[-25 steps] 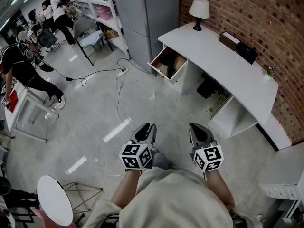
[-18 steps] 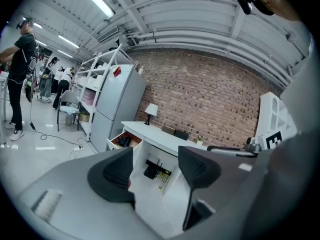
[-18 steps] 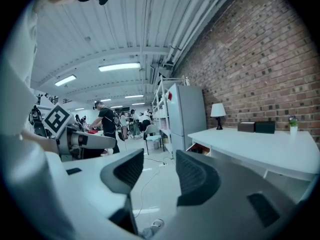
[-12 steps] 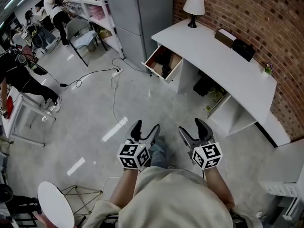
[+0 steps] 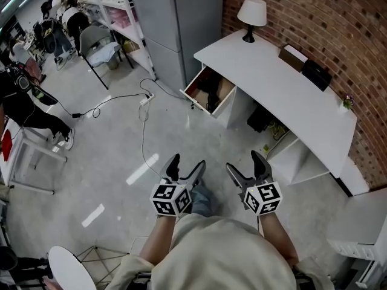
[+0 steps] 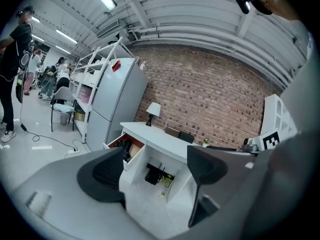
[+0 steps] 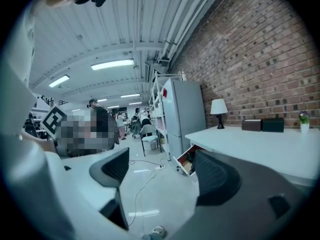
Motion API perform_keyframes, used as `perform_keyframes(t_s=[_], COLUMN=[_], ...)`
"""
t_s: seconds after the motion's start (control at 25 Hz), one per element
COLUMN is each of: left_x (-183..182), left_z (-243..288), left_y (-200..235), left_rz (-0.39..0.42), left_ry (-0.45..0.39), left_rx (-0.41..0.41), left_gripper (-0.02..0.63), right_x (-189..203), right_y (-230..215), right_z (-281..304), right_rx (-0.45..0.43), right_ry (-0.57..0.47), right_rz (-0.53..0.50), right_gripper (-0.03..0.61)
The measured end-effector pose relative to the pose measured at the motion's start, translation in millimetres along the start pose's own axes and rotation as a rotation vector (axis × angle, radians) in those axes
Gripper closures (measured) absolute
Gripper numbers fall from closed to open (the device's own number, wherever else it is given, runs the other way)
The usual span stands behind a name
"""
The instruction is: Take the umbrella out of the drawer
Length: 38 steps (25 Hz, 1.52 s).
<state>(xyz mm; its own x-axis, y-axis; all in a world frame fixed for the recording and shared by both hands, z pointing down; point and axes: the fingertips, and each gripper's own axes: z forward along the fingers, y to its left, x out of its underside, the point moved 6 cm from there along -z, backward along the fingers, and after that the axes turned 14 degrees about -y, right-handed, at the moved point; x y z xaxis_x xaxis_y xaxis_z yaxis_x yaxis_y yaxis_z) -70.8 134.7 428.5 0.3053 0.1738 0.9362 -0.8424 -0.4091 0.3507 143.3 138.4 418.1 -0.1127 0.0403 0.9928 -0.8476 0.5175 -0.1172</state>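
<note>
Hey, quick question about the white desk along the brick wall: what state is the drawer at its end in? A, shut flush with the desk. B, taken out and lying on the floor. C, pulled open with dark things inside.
C: the drawer juts out from the end of the white desk over the floor, and dark things show inside it.

White desk, long top, set against the brick wall. On the tabletop: table lamp, white shade on a dark base, at the far end; brown box and black box, side by side along the wall edge; small potted plant towards the near end, by the wall. Drawer under the lamp end, pulled open. Grey floor: white power strip with a black cable trailing left.
</note>
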Motion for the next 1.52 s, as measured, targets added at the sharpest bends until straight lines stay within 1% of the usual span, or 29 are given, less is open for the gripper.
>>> perform_keyframes(t_s=[0.16,0.32,0.48,0.92,1.2,1.4,1.52], left_x=[-18.0,-39.3,-56.4,-83.5,-89.1,-79.1,-71.8], left_z=[42.4,78.6,112.9,192.1,223.1,232.7,241.0], left_y=[28.8,61.3,94.2,182.3,220.7,238.5,248.0], left_rz=[0.008,0.009,0.012,0.015,0.014,-0.018,-0.036], left_ry=[-0.002,-0.004,0.002,0.018,0.03,0.052,0.061], left_rx=[0.006,0.009,0.017,0.015,0.013,-0.031,-0.061], left_gripper=[0.225,0.223,0.224,0.224,0.224,0.224,0.224], right_x=[-6.2,-15.1,-18.9,-14.2,0.8,20.6,37.1], right_y=[-19.8,-28.7,-37.4,-62.4,-72.2,-75.4,-84.4], right_z=[52.9,107.7,159.3,279.1,329.3,348.0,362.8], right_rx=[0.002,-0.009,-0.002,0.023,0.047,0.033,0.026], right_ry=[-0.005,-0.013,-0.02,-0.01,0.012,0.072,0.118], right_rz=[0.012,0.015,0.024,0.016,0.035,0.049,0.041], right_gripper=[0.184,0.178,0.179,0.179,0.179,0.179,0.179])
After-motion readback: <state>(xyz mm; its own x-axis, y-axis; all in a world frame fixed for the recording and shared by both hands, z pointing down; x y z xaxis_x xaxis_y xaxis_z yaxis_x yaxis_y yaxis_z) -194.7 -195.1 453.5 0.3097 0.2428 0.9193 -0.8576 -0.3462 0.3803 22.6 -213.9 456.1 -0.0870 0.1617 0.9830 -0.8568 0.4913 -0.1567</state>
